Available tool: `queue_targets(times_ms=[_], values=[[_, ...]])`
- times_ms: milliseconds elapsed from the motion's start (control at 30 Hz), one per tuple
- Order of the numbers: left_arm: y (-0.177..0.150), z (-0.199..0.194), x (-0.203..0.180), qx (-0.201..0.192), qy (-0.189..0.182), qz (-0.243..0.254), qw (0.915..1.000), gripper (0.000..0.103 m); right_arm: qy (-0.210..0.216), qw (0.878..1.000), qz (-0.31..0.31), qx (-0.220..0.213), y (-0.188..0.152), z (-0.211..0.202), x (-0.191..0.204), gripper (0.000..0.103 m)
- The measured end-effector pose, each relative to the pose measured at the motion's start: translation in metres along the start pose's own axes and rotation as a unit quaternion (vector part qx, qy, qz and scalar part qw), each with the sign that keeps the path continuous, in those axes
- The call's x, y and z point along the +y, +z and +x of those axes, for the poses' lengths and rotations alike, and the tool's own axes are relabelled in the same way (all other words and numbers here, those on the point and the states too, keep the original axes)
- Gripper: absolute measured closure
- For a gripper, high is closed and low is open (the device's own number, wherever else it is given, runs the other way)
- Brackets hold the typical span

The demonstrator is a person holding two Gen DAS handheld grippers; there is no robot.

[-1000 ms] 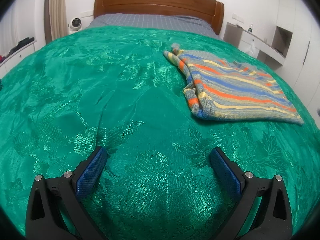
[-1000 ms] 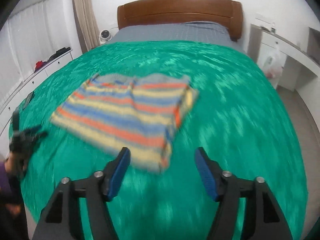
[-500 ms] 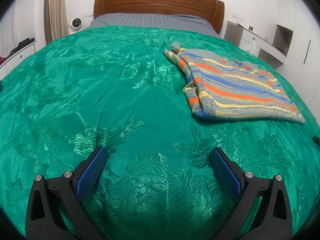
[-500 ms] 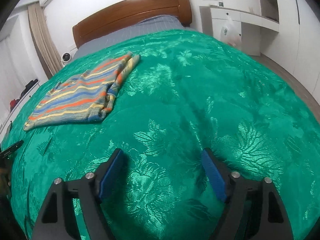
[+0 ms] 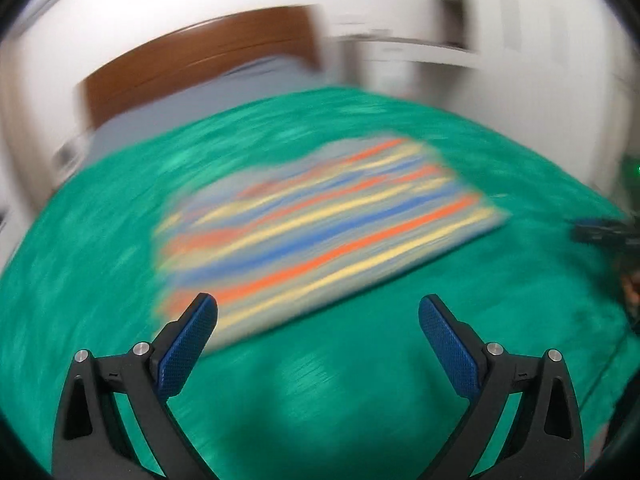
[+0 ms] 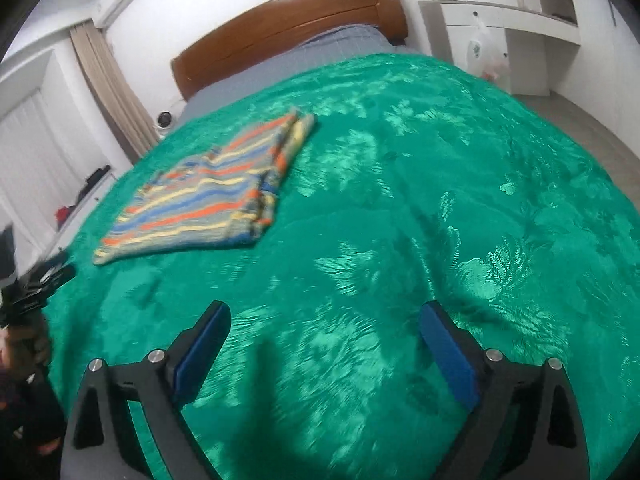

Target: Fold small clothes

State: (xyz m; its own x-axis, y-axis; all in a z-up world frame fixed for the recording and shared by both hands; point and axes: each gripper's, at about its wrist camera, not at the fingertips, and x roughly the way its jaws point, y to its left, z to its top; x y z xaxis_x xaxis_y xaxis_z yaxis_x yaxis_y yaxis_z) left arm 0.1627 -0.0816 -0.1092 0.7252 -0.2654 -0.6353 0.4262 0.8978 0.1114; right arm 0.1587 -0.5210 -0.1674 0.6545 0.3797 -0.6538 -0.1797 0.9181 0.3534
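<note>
A striped garment [image 5: 320,224] in orange, blue, yellow and grey lies folded flat on the green bedspread [image 5: 340,380]. In the blurred left wrist view it lies just ahead of my left gripper [image 5: 318,312], which is open and empty, its left fingertip over the garment's near edge. In the right wrist view the garment [image 6: 212,200] lies far left. My right gripper [image 6: 324,320] is open and empty above bare bedspread [image 6: 440,200], well to the right of the garment. The other gripper shows at the left edge of that view [image 6: 44,280].
A wooden headboard [image 6: 288,28] and grey pillows stand at the far end. A white desk [image 6: 500,40] is at the right of the bed, curtains [image 6: 108,84] and a low cabinet at the left. The bed edge falls off at the right.
My left gripper has swung quickly toward the garment, which now lies right in front of it. My right gripper has shifted slightly; the garment stays at its far left.
</note>
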Motion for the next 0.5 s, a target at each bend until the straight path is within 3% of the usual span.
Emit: queue_targets(times_ms=[67,100,167,233,333,367,400,500], values=[[0.027,0.033,-0.052,0.020,-0.059,0.052,0.9967,0.002,0.009,1.000,-0.006,0.002,0.004,-0.008,0.001,0.009],[0.033,0.046,-0.068,0.030,-0.070,0.067,0.9948,0.002,0.013,1.000,-0.007,0.002,0.008,-0.010,0.001,0.009],[0.048,0.090,-0.109,0.059,-0.073,0.098,0.9908,0.004,0.021,1.000,-0.007,0.003,0.020,-0.014,-0.003,0.009],[0.056,0.123,-0.131,0.083,-0.059,0.091,0.9906,0.010,0.032,0.999,-0.001,0.008,0.035,-0.012,-0.010,0.009],[0.055,0.145,-0.151,0.090,-0.060,0.090,0.9900,0.040,0.058,0.998,0.009,0.028,0.073,0.007,-0.022,0.013],[0.053,0.144,-0.155,0.082,-0.062,0.095,0.9901,0.065,0.072,0.997,0.011,0.040,0.089,0.020,-0.025,0.015],[0.049,0.141,-0.159,0.072,-0.061,0.105,0.9900,0.080,0.085,0.995,0.014,0.050,0.102,0.031,-0.026,0.017],[0.045,0.133,-0.161,0.054,-0.066,0.116,0.9896,0.088,0.141,0.985,0.039,0.092,0.146,0.090,-0.025,0.022]])
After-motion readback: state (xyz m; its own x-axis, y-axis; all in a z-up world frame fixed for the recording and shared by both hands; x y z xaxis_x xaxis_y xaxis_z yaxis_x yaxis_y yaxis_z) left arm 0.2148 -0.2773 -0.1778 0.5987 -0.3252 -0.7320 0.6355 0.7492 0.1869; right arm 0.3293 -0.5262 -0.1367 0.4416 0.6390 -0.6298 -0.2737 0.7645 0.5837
